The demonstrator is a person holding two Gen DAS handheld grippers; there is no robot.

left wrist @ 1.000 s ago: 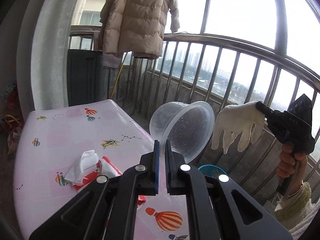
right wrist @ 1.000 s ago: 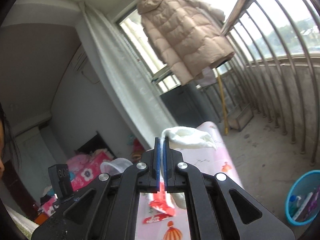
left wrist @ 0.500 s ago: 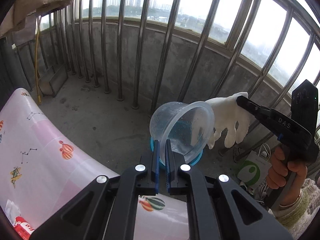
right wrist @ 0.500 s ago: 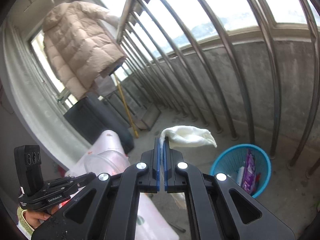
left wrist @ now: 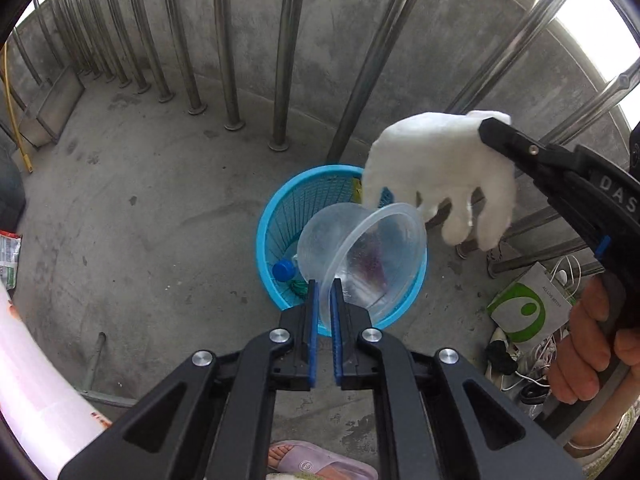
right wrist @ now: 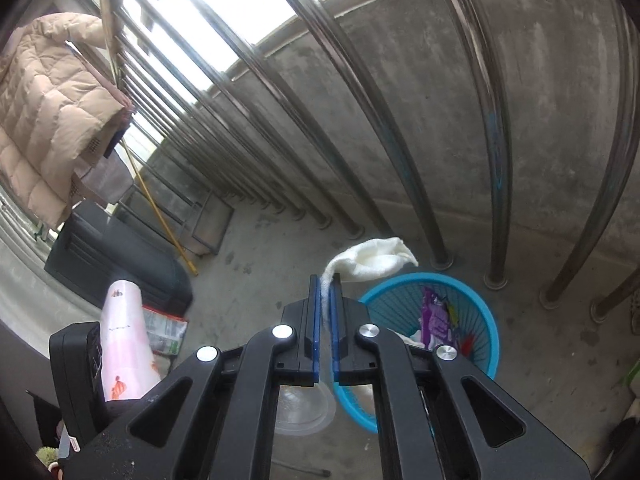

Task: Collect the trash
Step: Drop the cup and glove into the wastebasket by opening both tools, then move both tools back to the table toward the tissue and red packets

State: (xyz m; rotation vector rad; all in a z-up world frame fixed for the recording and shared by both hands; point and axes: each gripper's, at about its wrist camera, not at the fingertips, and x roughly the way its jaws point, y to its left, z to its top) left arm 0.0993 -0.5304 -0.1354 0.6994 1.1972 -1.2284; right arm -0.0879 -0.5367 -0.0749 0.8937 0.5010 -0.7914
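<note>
My left gripper (left wrist: 325, 284) points steeply down, and its jaws are opening with the rim of a clear plastic bowl (left wrist: 372, 248) still pinched between the blue pads. The bowl hangs over a blue mesh basket (left wrist: 264, 236) that holds a bottle cap and wrappers. My right gripper (left wrist: 494, 126) comes in from the right with a white glove (left wrist: 440, 168), fingers dangling above the basket's far edge. In the right wrist view, my right gripper (right wrist: 327, 280) has its jaws opening, the cuff of the glove (right wrist: 372, 258) still caught between the pads, above the basket (right wrist: 490, 320).
Steel railing bars (left wrist: 380, 52) and a concrete wall stand just behind the basket. The table's pink cloth (left wrist: 24, 380) curves along the left. A white and green bag (left wrist: 524, 312) with cables lies at the right. A foot in a slipper (left wrist: 316, 464) shows below.
Both grippers swung away from the table and tipped down toward the floor. The bowl and the glove now hang over the blue basket, and the basket looks much closer.
</note>
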